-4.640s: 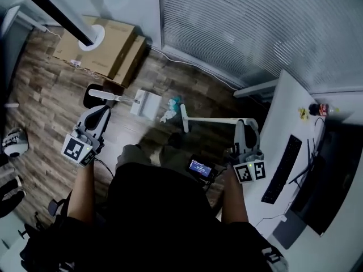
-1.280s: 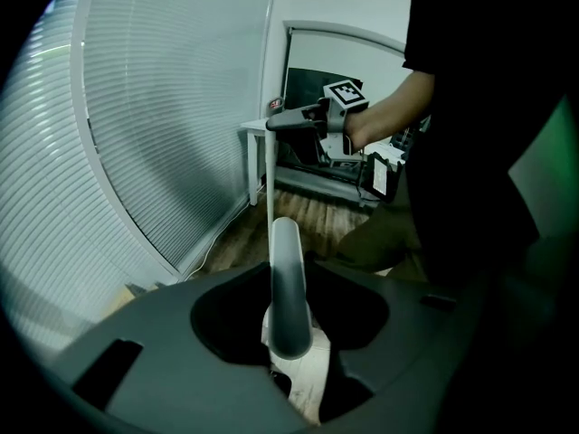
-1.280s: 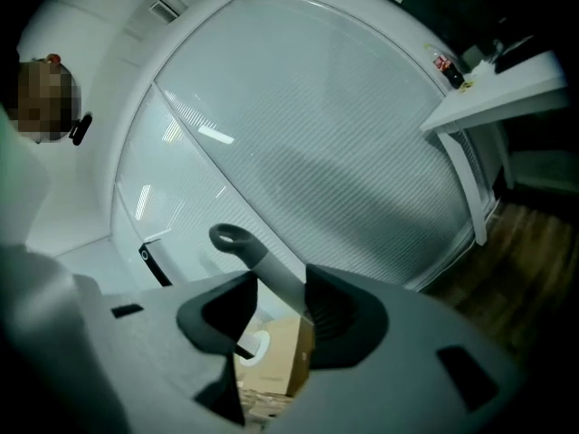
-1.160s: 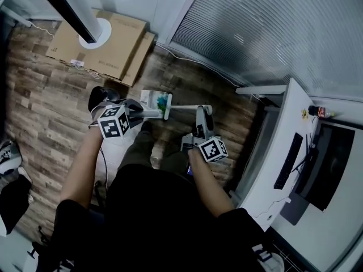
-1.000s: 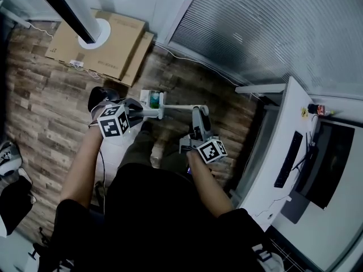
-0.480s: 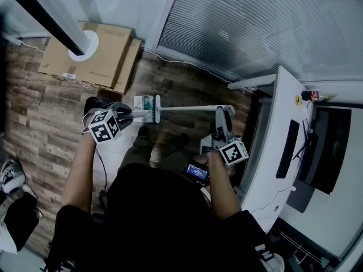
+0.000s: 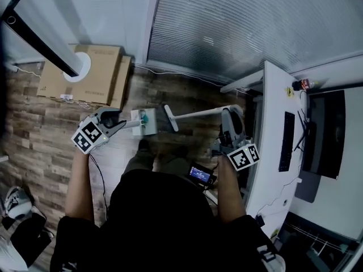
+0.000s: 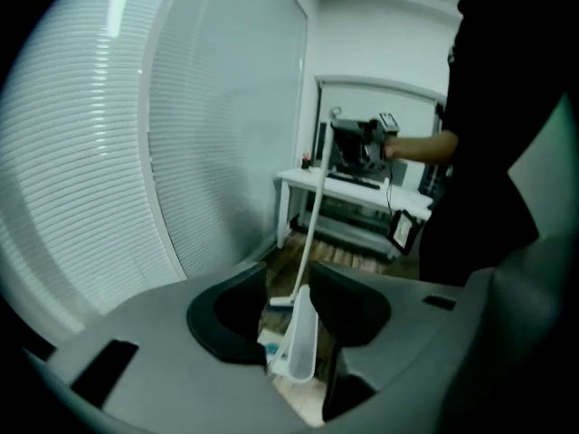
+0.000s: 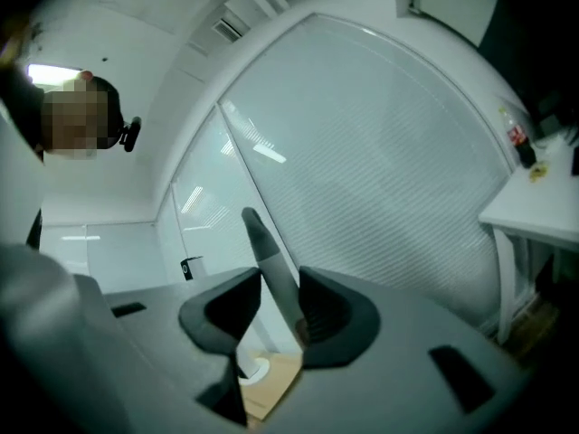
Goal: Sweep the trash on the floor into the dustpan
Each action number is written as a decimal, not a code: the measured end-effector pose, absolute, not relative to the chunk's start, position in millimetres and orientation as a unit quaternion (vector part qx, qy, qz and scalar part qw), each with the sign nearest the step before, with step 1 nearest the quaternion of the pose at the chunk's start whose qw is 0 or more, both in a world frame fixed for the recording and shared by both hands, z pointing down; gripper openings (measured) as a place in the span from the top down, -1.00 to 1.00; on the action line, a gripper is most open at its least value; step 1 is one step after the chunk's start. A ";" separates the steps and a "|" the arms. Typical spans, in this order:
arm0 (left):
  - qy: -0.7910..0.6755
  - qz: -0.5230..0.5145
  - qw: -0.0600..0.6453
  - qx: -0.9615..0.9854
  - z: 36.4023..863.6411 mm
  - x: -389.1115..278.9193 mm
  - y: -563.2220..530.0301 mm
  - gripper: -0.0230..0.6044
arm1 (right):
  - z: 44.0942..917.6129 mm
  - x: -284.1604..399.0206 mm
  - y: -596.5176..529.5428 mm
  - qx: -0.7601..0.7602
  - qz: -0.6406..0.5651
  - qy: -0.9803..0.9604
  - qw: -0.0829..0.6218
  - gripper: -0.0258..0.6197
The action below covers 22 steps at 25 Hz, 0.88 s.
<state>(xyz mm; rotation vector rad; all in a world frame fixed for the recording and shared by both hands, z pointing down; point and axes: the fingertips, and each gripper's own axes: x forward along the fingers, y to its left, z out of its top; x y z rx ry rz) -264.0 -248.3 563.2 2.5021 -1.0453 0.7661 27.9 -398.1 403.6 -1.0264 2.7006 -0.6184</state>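
Where broom (image 7: pixel 198 113) flanks dustpan (image 7: pixel 148 127) edge, open floor (image 7: pixel 39 115) leftward.

Dim, bluish room light; the blinds (image 7: pixel 244 21) glow palest while the floor (image 7: pixel 34 123) lies shadowed. Both gripper views bulge, vignette darkly at their edges, and look soft, perhaps from motion.

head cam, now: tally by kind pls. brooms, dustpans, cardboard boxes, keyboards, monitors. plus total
Broom: 1
Dustpan: 1
Cardboard boxes: 2, the large cardboard box and the narrow cardboard box
Keyboard: 1
Monitor: 1
Total: 6
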 end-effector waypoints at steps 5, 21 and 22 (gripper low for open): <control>-0.442 0.057 0.147 0.883 472.4 -266.4 -271.5 0.57 | 364.1 42.0 -392.0 -0.342 -0.140 0.923 0.109 0.53; -0.607 -0.095 0.002 0.789 338.6 -185.5 -202.5 0.95 | 315.7 110.4 -300.0 -0.330 0.013 0.942 0.050 0.63; -0.610 -0.098 0.003 0.786 339.0 -178.0 -193.8 0.95 | 317.0 116.3 -291.6 -0.328 0.019 0.944 0.045 0.63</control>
